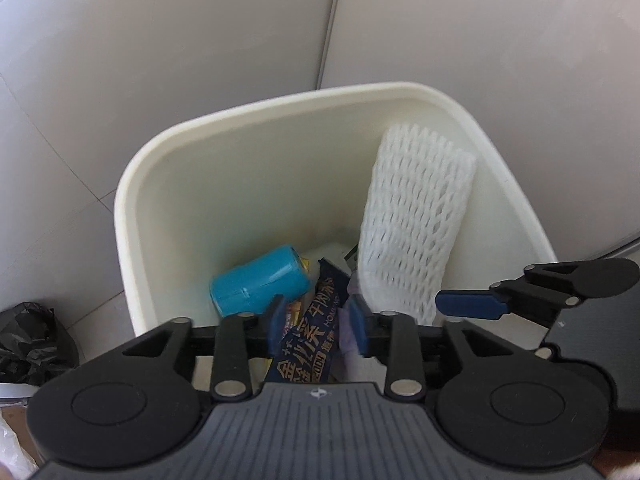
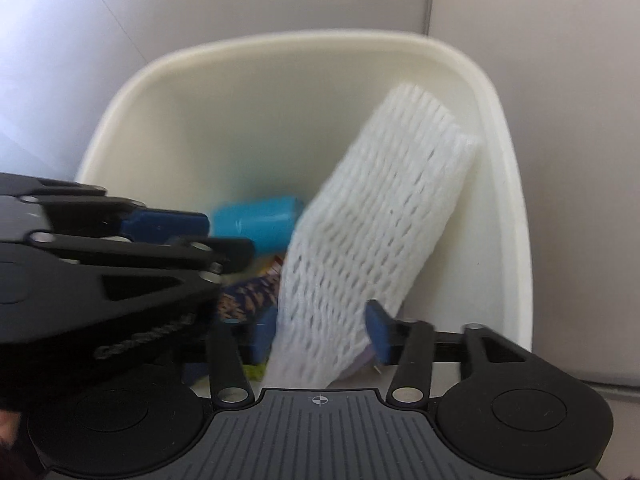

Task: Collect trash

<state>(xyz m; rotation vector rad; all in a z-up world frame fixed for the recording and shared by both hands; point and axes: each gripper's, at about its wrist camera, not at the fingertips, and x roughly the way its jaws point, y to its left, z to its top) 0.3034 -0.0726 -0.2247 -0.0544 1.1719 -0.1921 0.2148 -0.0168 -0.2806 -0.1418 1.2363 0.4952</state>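
Observation:
A cream trash bin (image 1: 256, 116) stands below both grippers; it also shows in the right wrist view (image 2: 280, 46). Inside lie a blue can (image 1: 260, 280), a dark blue snack wrapper (image 1: 316, 332) and a white foam net sleeve (image 1: 416, 216). My left gripper (image 1: 316, 322) is open over the bin's near edge, with the wrapper lying between its fingers. My right gripper (image 2: 320, 336) is open, and the foam net (image 2: 372, 216) stands loose between its fingers, leaning on the bin's right wall. The right gripper's fingers (image 1: 472, 304) show at the right in the left wrist view.
White wall panels (image 1: 200, 40) rise behind the bin. A black plastic bag (image 1: 28, 344) lies on the tiled floor left of the bin. The left gripper's body (image 2: 100, 272) fills the left of the right wrist view.

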